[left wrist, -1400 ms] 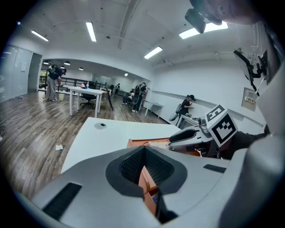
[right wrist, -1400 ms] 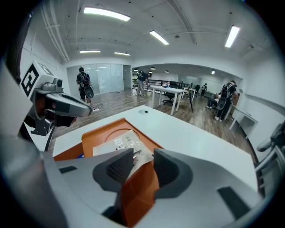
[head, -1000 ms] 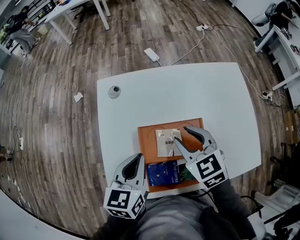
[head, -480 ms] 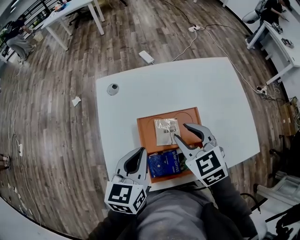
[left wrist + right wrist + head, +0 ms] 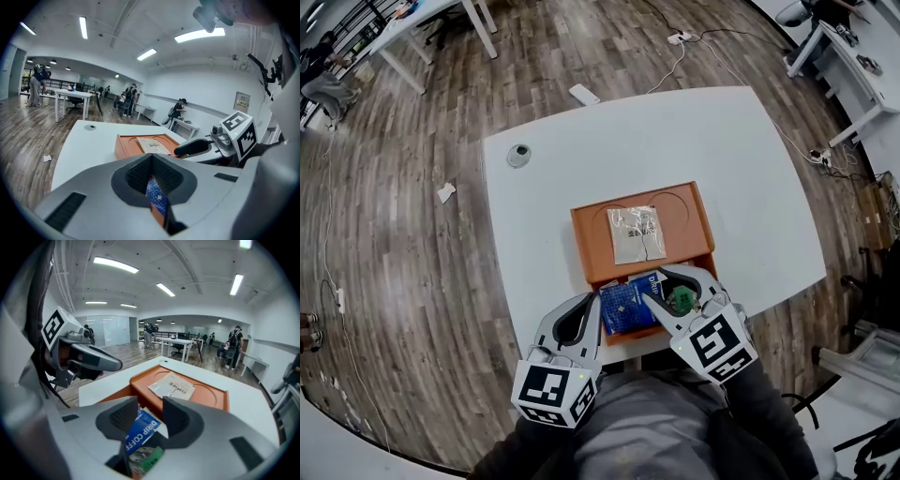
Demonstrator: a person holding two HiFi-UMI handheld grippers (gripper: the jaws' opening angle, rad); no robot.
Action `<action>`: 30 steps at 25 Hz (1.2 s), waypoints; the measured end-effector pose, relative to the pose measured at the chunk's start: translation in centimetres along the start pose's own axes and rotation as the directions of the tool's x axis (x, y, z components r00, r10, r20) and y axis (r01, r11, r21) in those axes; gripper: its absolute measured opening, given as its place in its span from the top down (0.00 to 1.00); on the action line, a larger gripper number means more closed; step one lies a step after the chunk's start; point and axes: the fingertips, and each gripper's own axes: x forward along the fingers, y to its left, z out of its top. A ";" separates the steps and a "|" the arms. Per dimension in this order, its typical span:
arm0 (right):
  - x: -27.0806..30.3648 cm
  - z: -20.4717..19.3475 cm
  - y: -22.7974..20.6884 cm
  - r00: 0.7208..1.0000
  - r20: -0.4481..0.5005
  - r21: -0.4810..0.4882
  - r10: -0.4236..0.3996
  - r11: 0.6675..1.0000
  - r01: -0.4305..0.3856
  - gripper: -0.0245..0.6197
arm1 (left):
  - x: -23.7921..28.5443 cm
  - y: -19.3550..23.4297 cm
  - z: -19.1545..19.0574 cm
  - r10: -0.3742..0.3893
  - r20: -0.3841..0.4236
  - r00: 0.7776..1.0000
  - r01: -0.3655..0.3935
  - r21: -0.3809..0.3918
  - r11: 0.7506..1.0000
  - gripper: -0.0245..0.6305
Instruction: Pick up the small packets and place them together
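1. Wood-plank flooring ran round a white table (image 5: 544, 206), and an orange tray (image 5: 584, 246) sat by the middle of its near edge.
2. At the tray's near left corner, the left gripper (image 5: 589, 305) had edged in closer over the last second. Its claw tips met, with nothing caught between them.
3. A blue drip-coffee packet (image 5: 623, 305) lay flat in the tray's near half. It was glossy, with a small gold diamond on its face and white lettering along its right side.
4. A silver foil packet (image 5: 636, 232) lay crinkled in the middle of the tray's far half, unmoved and a little apart from the blue one.
5. A green packet (image 5: 682, 300), partly hidden, lay at the tray's near right corner, against the blue packet's right edge.
6. The right gripper (image 5: 654, 284) had drawn back from over the silver foil packet to that near right corner. Its claw stood apart, no wider than before, above the blue and green packets with the pads pressing on neither. That suggested a pick from the near pair came next, with the silver one not yet gathered.
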 end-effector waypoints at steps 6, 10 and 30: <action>2.3 -2.9 2.8 0.988 -0.114 -0.049 0.107 0.992 -0.113 0.69 | -0.5 0.7 -1.0 0.020 -0.016 1.000 -0.020 -0.013 1.000 0.96; 4.3 -4.4 3.7 0.969 -0.202 -0.092 0.141 0.983 -0.162 0.56 | -1.1 1.9 -1.3 0.055 -0.020 0.998 -0.056 -0.031 0.998 0.96; 6.3 -6.6 4.7 0.914 -0.385 -0.199 0.126 0.956 -0.216 0.71 | -1.8 4.1 -1.6 0.099 -0.012 0.995 -0.100 -0.079 0.992 0.96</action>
